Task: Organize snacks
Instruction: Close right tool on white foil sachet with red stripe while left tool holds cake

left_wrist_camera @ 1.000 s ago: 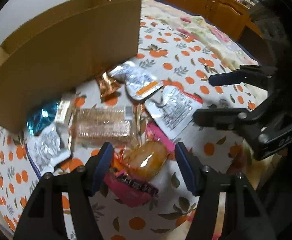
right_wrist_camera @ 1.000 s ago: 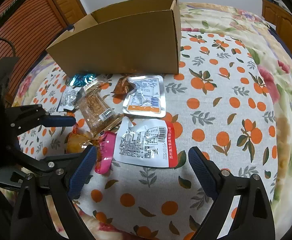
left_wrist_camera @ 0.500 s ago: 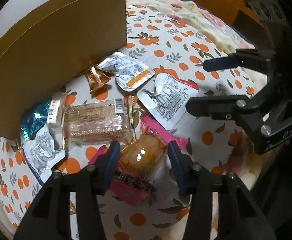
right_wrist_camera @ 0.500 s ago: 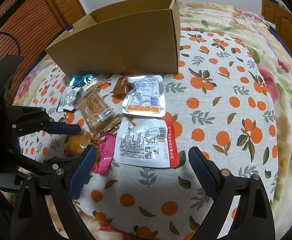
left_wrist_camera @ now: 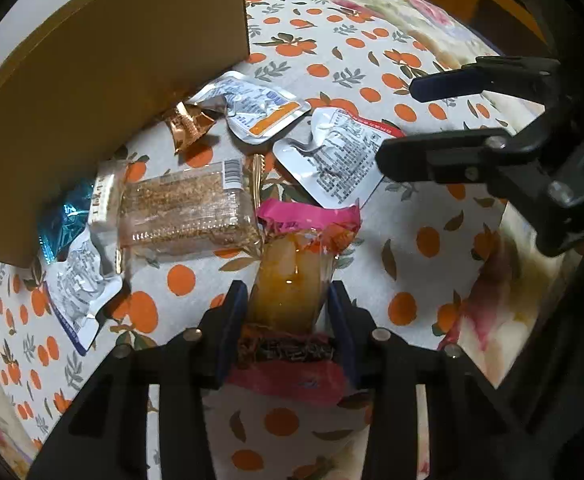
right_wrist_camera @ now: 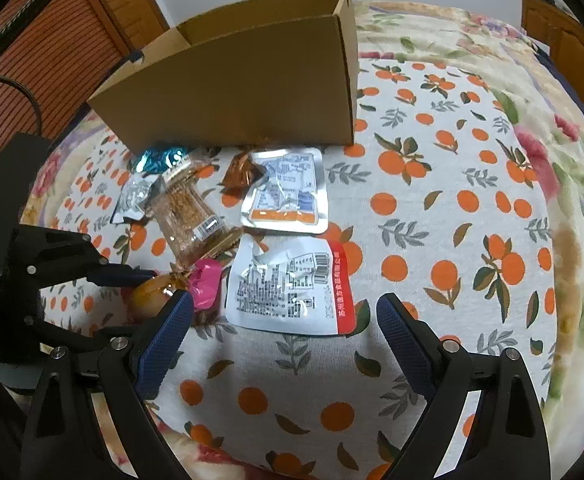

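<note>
Step in hand: grasping. The left gripper is clamped on the orange snack pack; the right gripper hangs wide, empty. Next: lift toward the cardboard box at 11 o'clock.

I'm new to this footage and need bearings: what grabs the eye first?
The left gripper pinches a pink-wrapped orange snack in the near foreground. Behind it, foil snack packets lie scattered on the orange-print cloth, before a big open cardboard box.
</note>
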Tool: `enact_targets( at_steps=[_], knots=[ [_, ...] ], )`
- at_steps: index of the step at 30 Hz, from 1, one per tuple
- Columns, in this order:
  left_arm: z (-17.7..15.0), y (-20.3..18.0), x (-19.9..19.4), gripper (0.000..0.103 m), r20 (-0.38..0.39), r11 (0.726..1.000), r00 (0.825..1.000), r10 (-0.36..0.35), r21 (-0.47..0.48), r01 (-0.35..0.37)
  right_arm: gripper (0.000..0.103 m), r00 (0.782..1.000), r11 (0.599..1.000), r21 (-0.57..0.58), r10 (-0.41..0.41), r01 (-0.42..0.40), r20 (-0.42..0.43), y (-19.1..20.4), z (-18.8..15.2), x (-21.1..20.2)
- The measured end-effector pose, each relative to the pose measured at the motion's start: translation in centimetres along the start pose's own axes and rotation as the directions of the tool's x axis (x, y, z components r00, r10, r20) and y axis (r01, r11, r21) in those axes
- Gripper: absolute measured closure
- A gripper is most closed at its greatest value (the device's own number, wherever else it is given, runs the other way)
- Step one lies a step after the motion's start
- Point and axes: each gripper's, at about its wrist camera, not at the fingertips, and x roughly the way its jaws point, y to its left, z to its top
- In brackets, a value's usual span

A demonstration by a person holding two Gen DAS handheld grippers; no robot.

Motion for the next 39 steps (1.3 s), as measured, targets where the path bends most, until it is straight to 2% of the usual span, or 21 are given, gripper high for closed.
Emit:
enact_targets(
  at_steps=[8, 15, 20, 25, 27, 31, 37, 38, 39],
  knots=[
    [-0.5, 1.4, -2.8, 0.065, 0.06, 0.994, 0.997, -0.056, -0.096, 0.061, 0.01, 0.998, 0.999, 0.015, 0.038, -0.038, -0.041, -0.2, -0.1, 1.5],
    [-1.3, 2.4, -6.5, 0.065, 0.144, 0.984, 0.989, -0.043, -0.163, 0.067, 0.011, 0.997, 0.999, 0.015, 0.048, -0.047, -0.066, -0.2, 0.2, 3.3],
    [-1.5, 2.8, -8.0, 0.065, 0.183, 0.98, 0.982, -0.036, -0.186, 0.071, 0.01, 0.998, 0.999, -0.035, 0.007, -0.009, -0.057, 0.4, 0.5, 4.3],
    [-1.5, 3.6, -8.0, 0.065, 0.189, 0.975, 0.981, -0.035, -0.21, 0.075, 0.01, 0.995, 0.991, -0.11, -0.086, 0.081, -0.044, 1.6, 0.4, 5.1],
    [-1.4, 3.8, -8.1, 0.065, 0.193, 0.975, 0.981, -0.032, -0.211, 0.073, 0.004, 0.994, 0.986, -0.135, -0.102, 0.095, -0.041, 2.0, 0.3, 5.4],
    [-1.3, 3.8, -8.1, 0.065, 0.201, 0.975, 0.979, -0.027, -0.211, 0.07, 0.003, 0.983, 0.971, -0.163, -0.18, 0.173, -0.029, 2.3, 0.2, 6.2],
    [-1.3, 4.1, -8.1, 0.065, 0.205, 0.973, 0.978, -0.022, -0.22, 0.068, 0.001, 0.981, 0.973, -0.14, -0.191, 0.184, -0.032, 1.6, 0.1, 6.1],
    [-1.3, 4.1, -8.1, 0.065, 0.206, 0.973, 0.978, -0.022, -0.22, 0.069, 0.003, 0.981, 0.973, -0.141, -0.19, 0.184, -0.034, 1.6, 0.2, 6.0],
    [-1.3, 4.1, -8.2, 0.065, 0.208, 0.973, 0.978, -0.021, -0.22, 0.068, 0.009, 0.982, 0.973, -0.146, -0.185, 0.178, -0.034, 1.8, 0.2, 6.0]
  ],
)
